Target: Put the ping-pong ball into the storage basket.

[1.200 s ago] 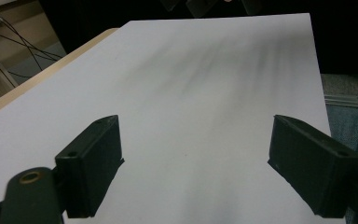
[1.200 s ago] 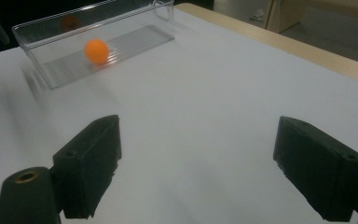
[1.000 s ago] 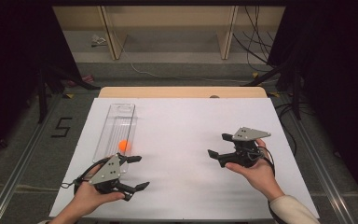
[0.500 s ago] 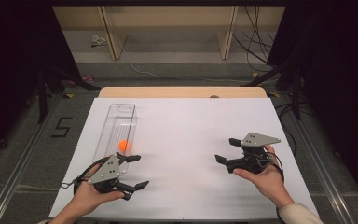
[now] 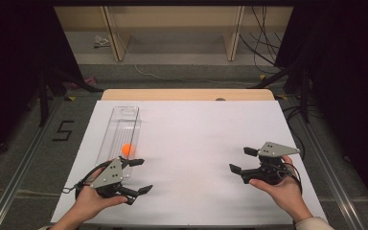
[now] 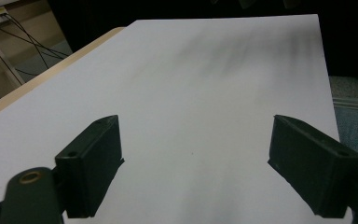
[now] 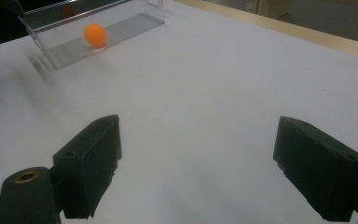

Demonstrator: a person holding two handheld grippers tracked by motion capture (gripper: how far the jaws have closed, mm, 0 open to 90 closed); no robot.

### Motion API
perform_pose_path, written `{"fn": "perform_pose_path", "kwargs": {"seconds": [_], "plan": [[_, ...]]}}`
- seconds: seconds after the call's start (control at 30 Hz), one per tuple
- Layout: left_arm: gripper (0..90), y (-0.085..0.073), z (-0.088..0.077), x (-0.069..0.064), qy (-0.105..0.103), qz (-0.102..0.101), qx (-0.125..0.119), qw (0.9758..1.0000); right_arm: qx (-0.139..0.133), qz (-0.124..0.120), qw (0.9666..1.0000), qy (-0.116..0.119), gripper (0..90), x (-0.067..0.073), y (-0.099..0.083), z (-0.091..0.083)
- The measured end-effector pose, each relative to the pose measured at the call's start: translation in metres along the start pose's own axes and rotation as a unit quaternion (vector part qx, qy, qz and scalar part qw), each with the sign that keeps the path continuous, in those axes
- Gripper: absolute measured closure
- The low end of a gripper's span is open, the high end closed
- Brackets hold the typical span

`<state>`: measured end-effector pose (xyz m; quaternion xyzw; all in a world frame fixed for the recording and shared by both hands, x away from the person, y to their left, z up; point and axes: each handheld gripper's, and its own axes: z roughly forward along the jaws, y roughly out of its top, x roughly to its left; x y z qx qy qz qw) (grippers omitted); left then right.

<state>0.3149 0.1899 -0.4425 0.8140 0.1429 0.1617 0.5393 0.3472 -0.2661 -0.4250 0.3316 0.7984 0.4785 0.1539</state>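
An orange ball [image 5: 127, 149] sits in a clear tray [image 5: 122, 125] at the left of the frame, its long axis running away from the person. The left tool [image 5: 141, 175], released, lies just below it on the white counter [image 5: 196, 143]; the right tool [image 5: 239, 160], also released and empty, is well apart.

An orange ball [image 5: 127, 149] lies in a clear tray [image 5: 120, 128] with fine ribbed lines along its floor. The counter [image 5: 196, 139] is plain white, edged in pale wood at its far side. The left claw [image 5: 140, 176] and right claw [image 5: 242, 159] are black, each topped with a grey plate.
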Motion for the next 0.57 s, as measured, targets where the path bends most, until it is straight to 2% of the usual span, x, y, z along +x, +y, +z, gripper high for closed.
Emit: {"fn": "perform_pose_path", "kwargs": {"seconds": [0.57], "plan": [[16.9, 0.0003, -0.0007, 0.0014, 0.005, -0.003, -0.003, 1.0000, 0.006, -0.009, 0.9999, 0.010, 16.0, 0.0026, -0.0049, 0.0002]]}}
